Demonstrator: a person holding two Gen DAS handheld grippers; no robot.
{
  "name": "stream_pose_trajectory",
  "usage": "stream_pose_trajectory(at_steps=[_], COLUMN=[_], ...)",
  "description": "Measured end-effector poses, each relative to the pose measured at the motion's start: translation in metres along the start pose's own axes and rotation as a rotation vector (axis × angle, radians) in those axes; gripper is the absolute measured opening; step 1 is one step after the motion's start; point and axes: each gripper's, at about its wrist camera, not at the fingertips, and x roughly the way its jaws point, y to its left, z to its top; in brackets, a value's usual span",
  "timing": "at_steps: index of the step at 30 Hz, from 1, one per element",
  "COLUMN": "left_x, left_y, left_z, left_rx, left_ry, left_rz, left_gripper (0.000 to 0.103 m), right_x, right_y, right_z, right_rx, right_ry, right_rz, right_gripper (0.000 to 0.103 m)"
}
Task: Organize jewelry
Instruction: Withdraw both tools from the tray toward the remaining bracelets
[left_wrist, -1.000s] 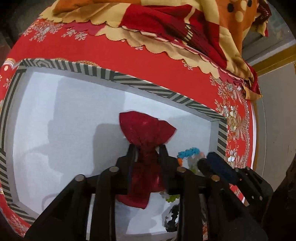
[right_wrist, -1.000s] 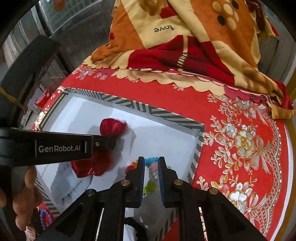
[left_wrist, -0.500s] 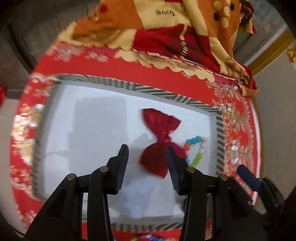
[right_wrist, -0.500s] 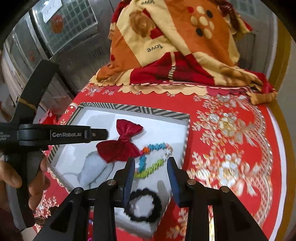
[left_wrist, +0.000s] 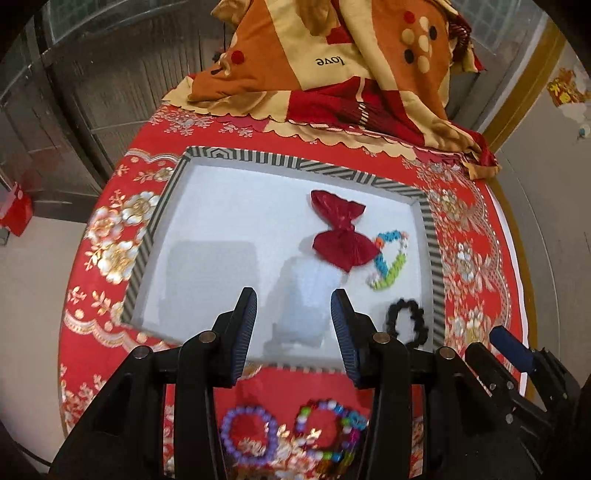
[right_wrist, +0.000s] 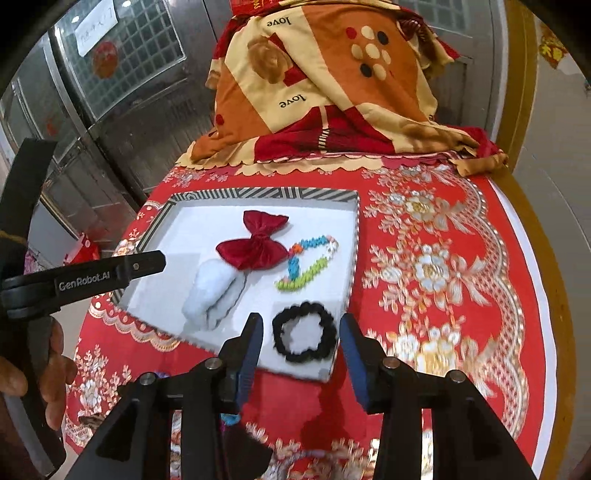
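Observation:
A white tray with a striped rim (left_wrist: 299, 161) (right_wrist: 258, 192) lies on the red tablecloth. In it are a red bow (left_wrist: 341, 230) (right_wrist: 256, 243), a colourful bead bracelet (left_wrist: 389, 264) (right_wrist: 308, 264), a black scrunchie (left_wrist: 406, 321) (right_wrist: 304, 332) and a white fluffy piece (left_wrist: 301, 295) (right_wrist: 214, 291). My left gripper (left_wrist: 293, 306) is open and empty above the tray's near edge. My right gripper (right_wrist: 301, 332) is open and empty, hovering over the black scrunchie. A purple bead bracelet (left_wrist: 249, 439) and a multicoloured bracelet (left_wrist: 330, 432) lie on the cloth in front of the tray.
A folded orange and red blanket (left_wrist: 332, 66) (right_wrist: 325, 92) is piled at the table's far end. The round table's edge (right_wrist: 546, 295) curves on the right. The left gripper's body (right_wrist: 85, 280) and the hand holding it are at the left in the right wrist view.
Both grippers have pulled back and up from the tray. The left gripper let go of the red bow and opened; the right gripper opened too. The bow and bracelet now lie in the tray.

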Motion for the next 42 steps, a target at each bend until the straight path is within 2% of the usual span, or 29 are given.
stream_pose_trajectory(at_steps=[20,42], left_x=[-0.041,-0.045], left_y=[0.010,0.005], left_z=[-0.060,-0.088], left_rx=[0.087,0.123], left_ry=[-0.024,0.010], left_rz=[-0.003,-0.019], left_gripper=[0.041,0.041], right_x=[-0.041,-0.055], right_y=[0.015,0.010], right_z=[-0.053,-0.076], right_rx=[0.052,0.071], right_ry=[-0.011,0.011], right_rz=[-0.038,-0.072], right_gripper=[0.041,0.043])
